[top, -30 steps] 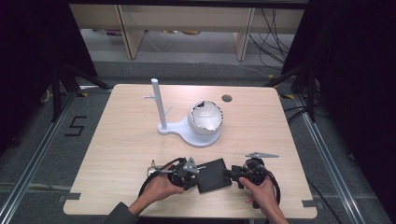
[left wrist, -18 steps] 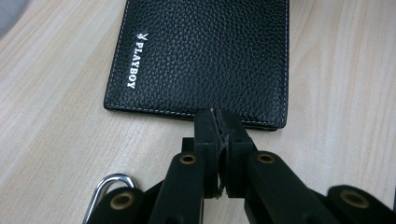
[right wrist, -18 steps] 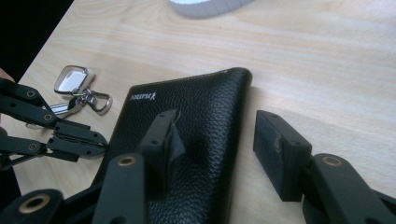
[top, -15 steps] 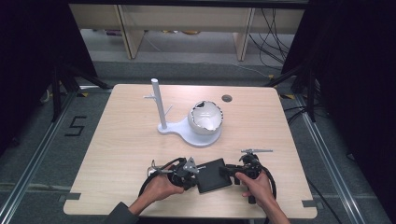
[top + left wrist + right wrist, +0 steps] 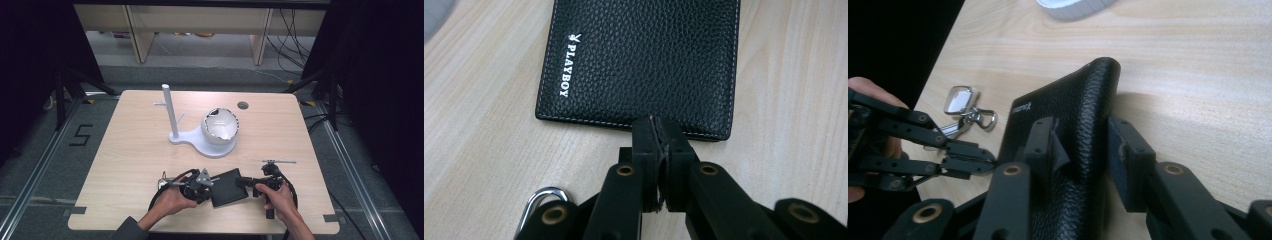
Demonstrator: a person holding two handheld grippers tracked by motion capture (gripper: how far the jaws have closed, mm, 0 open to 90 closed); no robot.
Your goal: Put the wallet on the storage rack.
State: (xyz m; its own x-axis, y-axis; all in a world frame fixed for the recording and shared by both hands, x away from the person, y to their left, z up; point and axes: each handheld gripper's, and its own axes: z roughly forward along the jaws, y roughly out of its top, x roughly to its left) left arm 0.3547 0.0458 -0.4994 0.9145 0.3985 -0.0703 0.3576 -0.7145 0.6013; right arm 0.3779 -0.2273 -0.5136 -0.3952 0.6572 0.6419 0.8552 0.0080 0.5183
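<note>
A black leather wallet (image 5: pixel 227 187) lies flat near the table's front edge, between my two grippers. In the left gripper view its stitched near edge (image 5: pixel 639 60) meets my left gripper (image 5: pixel 656 122), whose jaws are shut with their tips against that edge. My right gripper (image 5: pixel 1080 130) straddles the wallet's rounded fold (image 5: pixel 1088 100); its jaws have just been closing, and both pads now sit against the leather. The left gripper (image 5: pixel 990 161) also shows in the right gripper view, touching the wallet's far side.
A silver key ring with a clasp (image 5: pixel 968 110) lies beside the left hand (image 5: pixel 167 200). Farther back stand a white base with an upright pole (image 5: pixel 170 112) and a white jagged-rimmed bowl (image 5: pixel 220 125). A round hole (image 5: pixel 243 105) sits near the table's far edge.
My right gripper has shifted slightly left onto the wallet's right edge and its jaws have narrowed around it. The left gripper and the wallet have stayed put.
</note>
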